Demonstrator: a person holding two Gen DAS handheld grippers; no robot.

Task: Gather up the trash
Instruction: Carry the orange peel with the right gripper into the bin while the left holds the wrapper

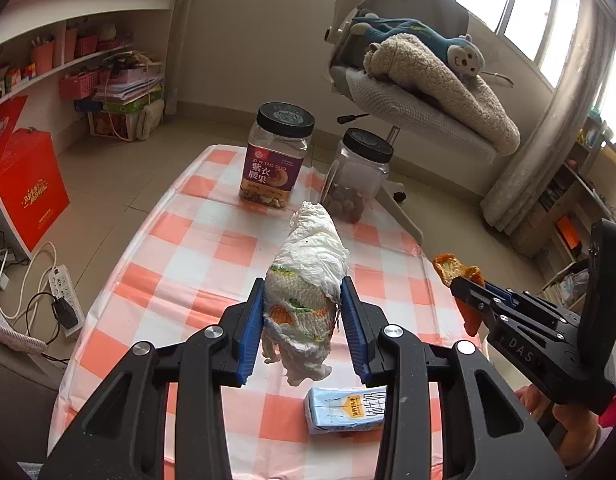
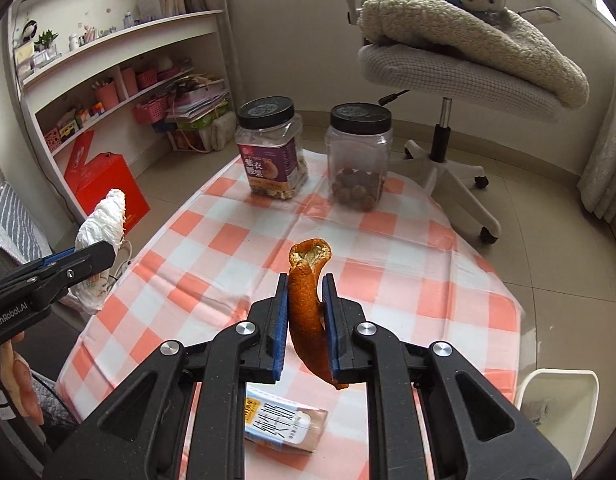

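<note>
Left gripper (image 1: 302, 312) jaws pinch a crumpled tissue (image 1: 308, 280); right gripper (image 2: 305, 328) jaws pinch an orange peel (image 2: 305, 300).

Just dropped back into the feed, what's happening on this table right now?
Trash is being cleared off the checkered table. The left tongs are shut on a crumpled paper wad, held up above the cloth. The right tongs are shut on a strip of orange peel, also lifted. A small drink carton lies on the near end of the table, not yet picked up. Two black-lidded snack jars stand at the far end. A white bin sits off the table's right side.
</note>
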